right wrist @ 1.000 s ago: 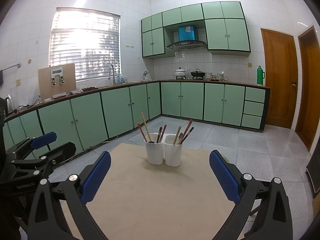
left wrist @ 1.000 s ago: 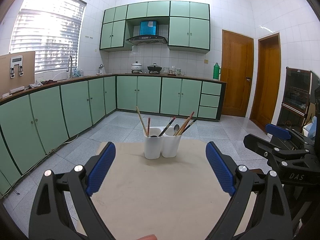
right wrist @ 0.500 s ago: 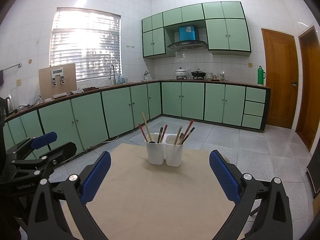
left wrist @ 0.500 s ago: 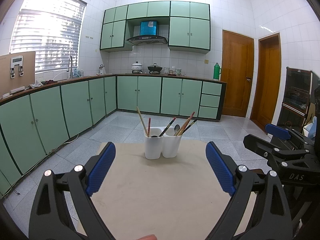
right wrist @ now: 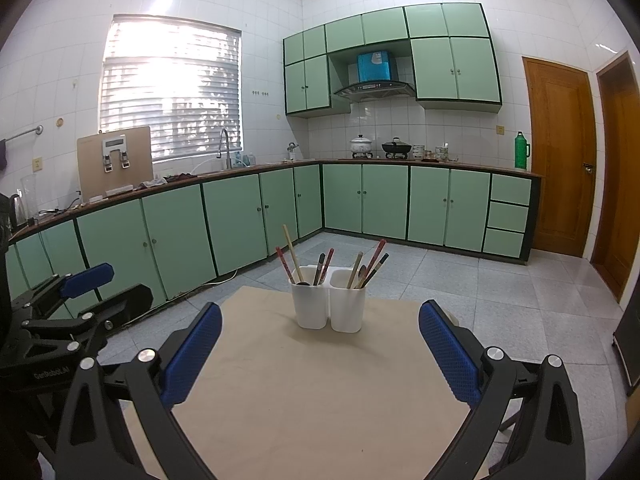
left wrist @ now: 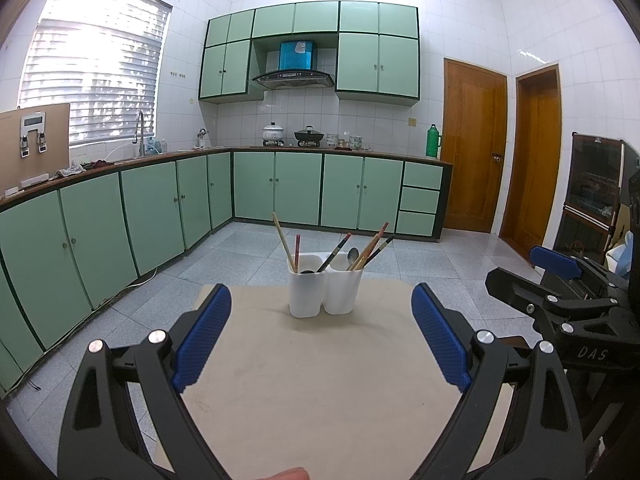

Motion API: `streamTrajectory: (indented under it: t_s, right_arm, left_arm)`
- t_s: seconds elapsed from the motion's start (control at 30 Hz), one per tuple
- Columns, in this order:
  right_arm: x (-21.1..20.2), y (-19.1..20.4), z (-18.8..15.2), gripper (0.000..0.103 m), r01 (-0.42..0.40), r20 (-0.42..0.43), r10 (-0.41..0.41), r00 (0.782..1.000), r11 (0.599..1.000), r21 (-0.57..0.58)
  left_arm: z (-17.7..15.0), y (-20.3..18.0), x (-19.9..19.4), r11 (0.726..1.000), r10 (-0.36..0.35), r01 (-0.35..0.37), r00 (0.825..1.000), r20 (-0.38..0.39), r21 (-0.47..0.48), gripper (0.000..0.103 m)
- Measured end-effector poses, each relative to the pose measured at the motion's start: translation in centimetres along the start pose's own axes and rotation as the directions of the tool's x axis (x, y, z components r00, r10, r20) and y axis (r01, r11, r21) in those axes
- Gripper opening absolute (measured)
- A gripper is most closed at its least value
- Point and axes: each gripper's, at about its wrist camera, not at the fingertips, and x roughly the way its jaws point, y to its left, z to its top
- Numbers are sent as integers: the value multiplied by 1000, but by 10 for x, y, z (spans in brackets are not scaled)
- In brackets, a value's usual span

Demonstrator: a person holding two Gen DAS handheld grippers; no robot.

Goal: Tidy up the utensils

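Note:
Two white utensil cups stand side by side near the far edge of a beige table (left wrist: 320, 380). The left cup (left wrist: 305, 290) holds chopsticks and a dark spoon. The right cup (left wrist: 343, 288) holds chopsticks and a metal spoon (left wrist: 352, 256). They also show in the right wrist view as the left cup (right wrist: 310, 300) and the right cup (right wrist: 347, 304). My left gripper (left wrist: 322, 336) is open and empty, well short of the cups. My right gripper (right wrist: 320, 354) is open and empty, also short of them.
The right gripper shows at the right edge of the left wrist view (left wrist: 560, 292); the left gripper shows at the left of the right wrist view (right wrist: 68, 312). Green cabinets (left wrist: 160, 212) run along the walls. Two wooden doors (left wrist: 474, 168) stand at the back right.
The right wrist view has drifted very slightly; the cups sit a touch lower and more to the right. Both grippers stay open.

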Motion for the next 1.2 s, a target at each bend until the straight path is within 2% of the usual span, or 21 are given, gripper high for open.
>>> streamTrajectory:
  t_s: [1.2]
  right_arm:
    - [3, -3, -7, 97, 5, -9, -5, 1000, 1000, -1]
  left_arm:
    - [2, 1, 1, 1000, 3, -3, 1000, -8, -4, 89]
